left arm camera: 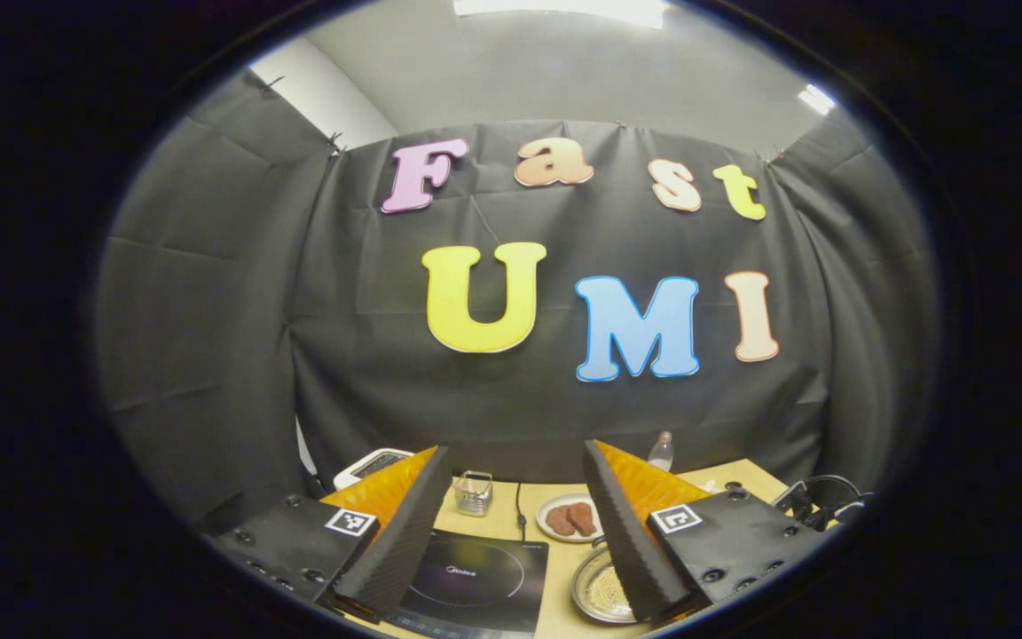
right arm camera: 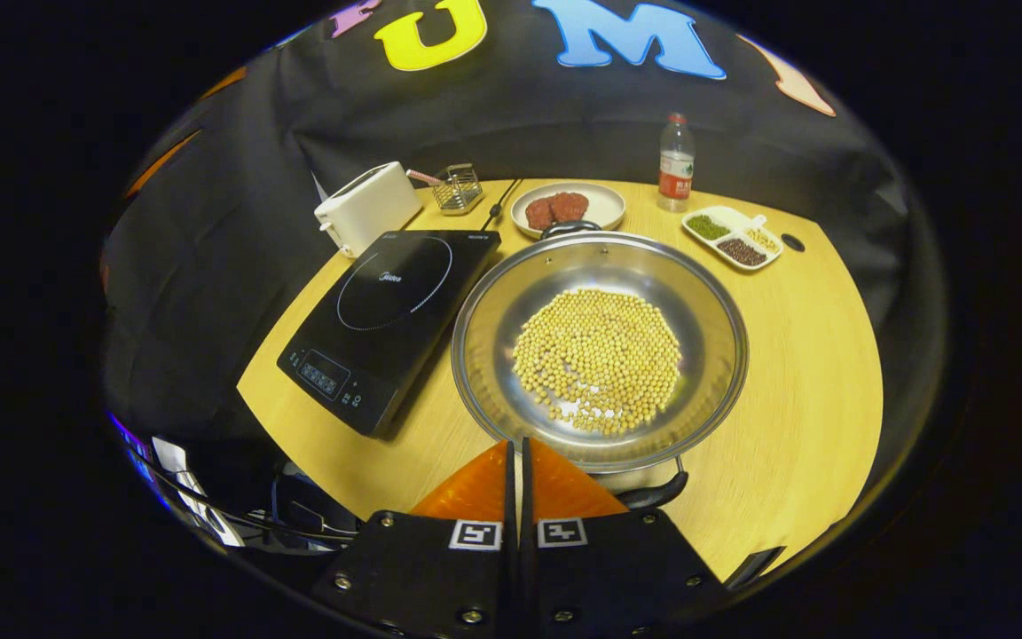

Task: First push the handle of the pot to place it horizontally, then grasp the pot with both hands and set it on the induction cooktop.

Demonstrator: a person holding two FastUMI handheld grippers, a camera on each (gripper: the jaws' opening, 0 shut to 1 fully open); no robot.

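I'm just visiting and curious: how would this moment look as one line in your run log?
stage: pushing handle | right gripper: shut, by pot's near handle | left gripper: open, raised | pot: on table, beside induction cooktop

The left gripper is seen at the bottom of the left gripper view, held level and raised, with its jaws spread wide apart. Its two dark, ribbed fingers slant outward toward the lower left and lower right of the frame, and nothing is held between them. The right gripper is seen at the bottom centre of the right gripper view, tilted downward, with its fingers pressed together and nothing gripped between them.
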